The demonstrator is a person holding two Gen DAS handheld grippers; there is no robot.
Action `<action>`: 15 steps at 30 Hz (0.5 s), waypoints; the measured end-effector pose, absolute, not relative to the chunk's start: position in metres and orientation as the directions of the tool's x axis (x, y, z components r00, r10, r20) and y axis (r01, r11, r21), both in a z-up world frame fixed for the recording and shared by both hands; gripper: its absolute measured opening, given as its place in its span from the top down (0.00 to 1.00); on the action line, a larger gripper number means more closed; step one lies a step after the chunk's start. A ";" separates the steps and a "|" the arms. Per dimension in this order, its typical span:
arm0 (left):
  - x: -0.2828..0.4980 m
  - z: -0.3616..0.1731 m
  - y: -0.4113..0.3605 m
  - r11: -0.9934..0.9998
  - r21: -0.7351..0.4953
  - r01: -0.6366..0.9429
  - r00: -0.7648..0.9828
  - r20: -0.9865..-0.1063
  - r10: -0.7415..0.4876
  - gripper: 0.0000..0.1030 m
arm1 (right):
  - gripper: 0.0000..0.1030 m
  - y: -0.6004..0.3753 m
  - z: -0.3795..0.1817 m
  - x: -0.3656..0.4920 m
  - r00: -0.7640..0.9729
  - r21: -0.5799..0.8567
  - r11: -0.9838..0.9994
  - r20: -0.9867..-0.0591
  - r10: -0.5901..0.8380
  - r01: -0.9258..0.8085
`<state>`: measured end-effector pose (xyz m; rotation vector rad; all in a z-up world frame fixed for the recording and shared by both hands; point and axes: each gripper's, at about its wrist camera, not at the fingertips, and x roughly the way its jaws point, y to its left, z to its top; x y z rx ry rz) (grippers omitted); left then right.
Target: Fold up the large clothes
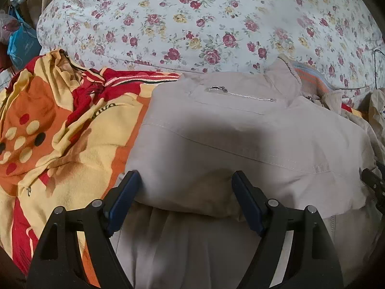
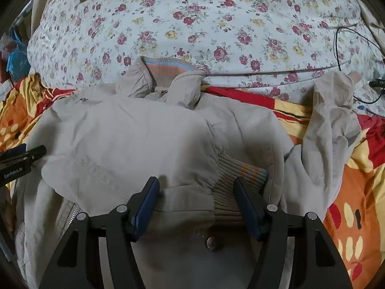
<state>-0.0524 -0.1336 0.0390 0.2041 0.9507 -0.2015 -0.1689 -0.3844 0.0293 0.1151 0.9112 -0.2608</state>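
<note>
Item: beige jacket (image 2: pixel 134 130), partly folded, lay on an orange-and-red blanket (image 1: pixel 60 130) before a floral quilt (image 1: pixel 192 16); chest zipper (image 1: pixel 240 94) upward, striped collar (image 2: pixel 166 68) toward the quilt. Left gripper (image 1: pixel 185 180) stood wide over the folded edge, pads not pressing. Right gripper (image 2: pixel 196 185) likewise wide above the ribbed cuff (image 2: pixel 238 171) (a snap button (image 2: pixel 213 242) showed below), gripping nothing. Second pale garment (image 2: pixel 332 120) beside it.
</note>
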 end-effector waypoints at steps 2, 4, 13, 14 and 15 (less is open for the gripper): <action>-0.053 0.040 -0.134 0.962 0.084 0.259 0.564 -0.822 -0.081 0.22 | 0.36 -0.384 0.030 -0.170 0.588 -0.006 0.963 -0.791 -0.169 0.269; -0.053 0.040 -0.133 0.962 0.078 0.263 0.564 -0.821 -0.088 0.22 | 0.35 -0.386 0.032 -0.171 0.594 0.014 0.962 -0.789 -0.157 0.272; -0.058 0.063 -0.127 0.953 -0.058 0.299 0.580 -0.781 -0.230 0.22 | 0.35 -0.398 0.044 -0.179 0.617 0.086 0.953 -0.778 -0.118 0.290; -0.057 0.062 -0.128 0.954 -0.056 0.296 0.577 -0.785 -0.225 0.22 | 0.35 -0.406 0.049 -0.180 0.628 0.101 0.949 -0.769 -0.117 0.300; -0.056 0.061 -0.126 0.954 -0.058 0.293 0.573 -0.788 -0.224 0.22 | 0.35 -0.414 0.052 -0.181 0.637 0.107 0.943 -0.760 -0.128 0.317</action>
